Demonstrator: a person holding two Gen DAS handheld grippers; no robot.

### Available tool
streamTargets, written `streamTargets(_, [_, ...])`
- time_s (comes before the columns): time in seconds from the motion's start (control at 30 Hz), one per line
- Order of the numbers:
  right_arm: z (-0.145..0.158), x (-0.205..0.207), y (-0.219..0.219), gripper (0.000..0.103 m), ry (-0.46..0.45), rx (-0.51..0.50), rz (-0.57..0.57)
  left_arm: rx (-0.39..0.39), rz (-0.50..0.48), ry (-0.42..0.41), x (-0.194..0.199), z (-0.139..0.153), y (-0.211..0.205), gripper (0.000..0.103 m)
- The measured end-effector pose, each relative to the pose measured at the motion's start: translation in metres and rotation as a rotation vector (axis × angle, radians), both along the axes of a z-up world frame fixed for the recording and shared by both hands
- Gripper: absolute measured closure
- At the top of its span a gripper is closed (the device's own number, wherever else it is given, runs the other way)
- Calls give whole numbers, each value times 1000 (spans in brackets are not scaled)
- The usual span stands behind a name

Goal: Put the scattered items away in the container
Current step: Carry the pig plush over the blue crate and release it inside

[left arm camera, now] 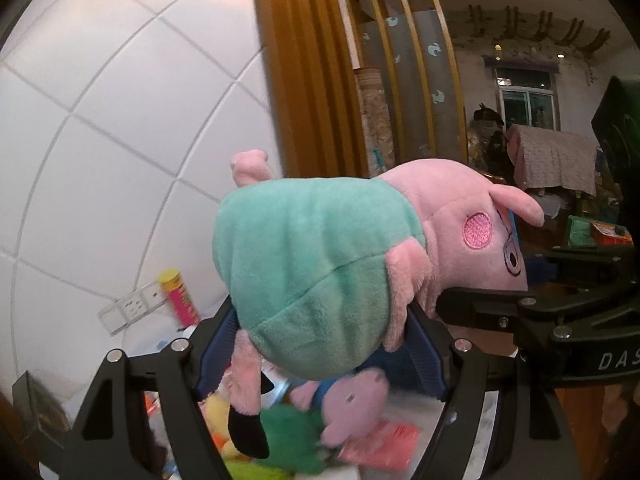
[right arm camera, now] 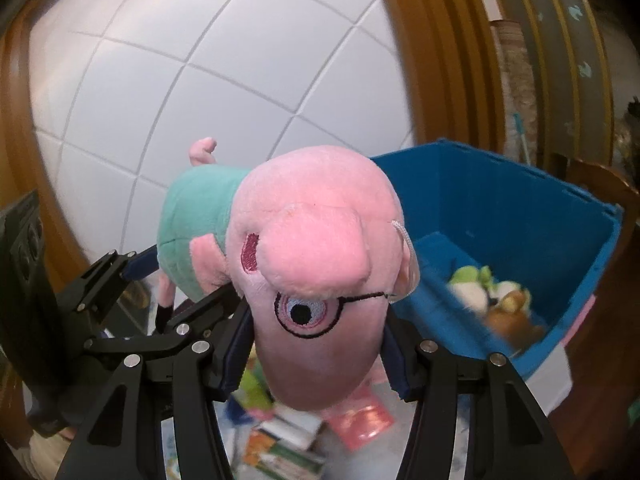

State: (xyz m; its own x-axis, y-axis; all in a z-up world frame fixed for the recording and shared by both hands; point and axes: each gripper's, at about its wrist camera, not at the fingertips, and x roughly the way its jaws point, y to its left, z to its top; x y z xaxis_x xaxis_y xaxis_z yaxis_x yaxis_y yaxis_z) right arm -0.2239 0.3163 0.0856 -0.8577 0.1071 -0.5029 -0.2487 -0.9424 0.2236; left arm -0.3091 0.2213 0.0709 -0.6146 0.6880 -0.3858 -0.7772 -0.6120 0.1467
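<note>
While both claws carry the pink plush pig in a soft green shirt (left arm camera: 320, 264) in the air, the left gripper (left arm camera: 320, 344) is half open and presses on its green body, and the right gripper (right arm camera: 316, 344) is clamped around the pink head. I think both hands should travel together, without pulling the toy apart, until it hangs over the blue plastic box (right arm camera: 520, 216) at the right, then let go together.

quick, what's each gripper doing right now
left gripper: closed on the green body of the pig plush, lifted off the clutter.
right gripper: closed on the same plush's head.
</note>
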Motion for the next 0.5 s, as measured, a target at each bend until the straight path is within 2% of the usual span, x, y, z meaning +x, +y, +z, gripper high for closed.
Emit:
streamTargets(0.23, [9,13,110,47,7,1,17,-7,17,11,12,10,102,27])
streamTargets(0.37, [3,9,169,47,-34,-33,41,-39,34,-29,7,1,158,27])
streamTargets(0.5, [-14,3,212,47,-73,-67,61,-90,52,-65,0,-11,197,26])
